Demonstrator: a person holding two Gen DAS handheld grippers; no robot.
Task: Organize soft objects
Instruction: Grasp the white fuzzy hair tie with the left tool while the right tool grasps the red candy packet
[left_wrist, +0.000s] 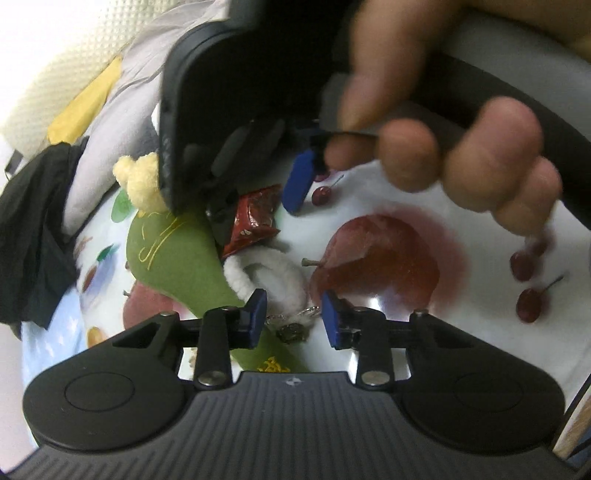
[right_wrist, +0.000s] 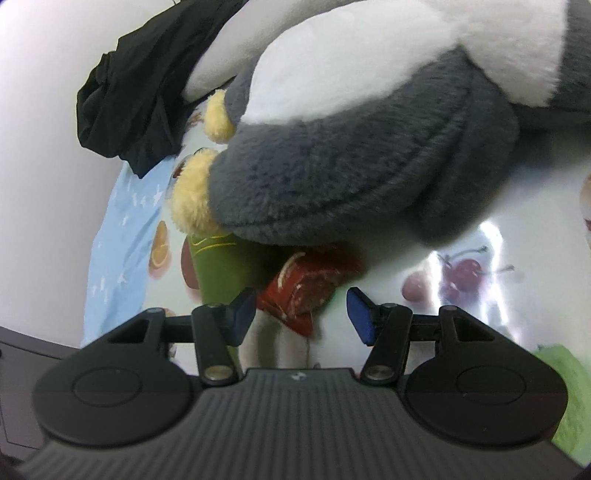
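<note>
My left gripper (left_wrist: 293, 319) is low over a fruit-printed cloth (left_wrist: 461, 229), open. A white fluffy loop (left_wrist: 269, 275) with a small metal charm (left_wrist: 291, 330) lies between its blue pads (left_wrist: 256, 315). A green plush (left_wrist: 173, 258), a red packet (left_wrist: 255, 218) and a yellow plush part (left_wrist: 138, 181) lie just beyond. My right gripper (right_wrist: 301, 319), held by a hand (left_wrist: 443, 147), stands open. The red packet (right_wrist: 306, 291) is in front of its gap, under a big grey and white plush (right_wrist: 369, 166). I cannot see its pads pressing on the packet.
A black cloth (right_wrist: 125, 92) lies bunched at the back left, on a light blue cloth with stars (right_wrist: 118, 236). The green plush (right_wrist: 218, 273) and a yellow plush part (right_wrist: 195, 195) crowd the left of the right wrist view. Grey and yellow bedding (left_wrist: 110, 96) lies behind.
</note>
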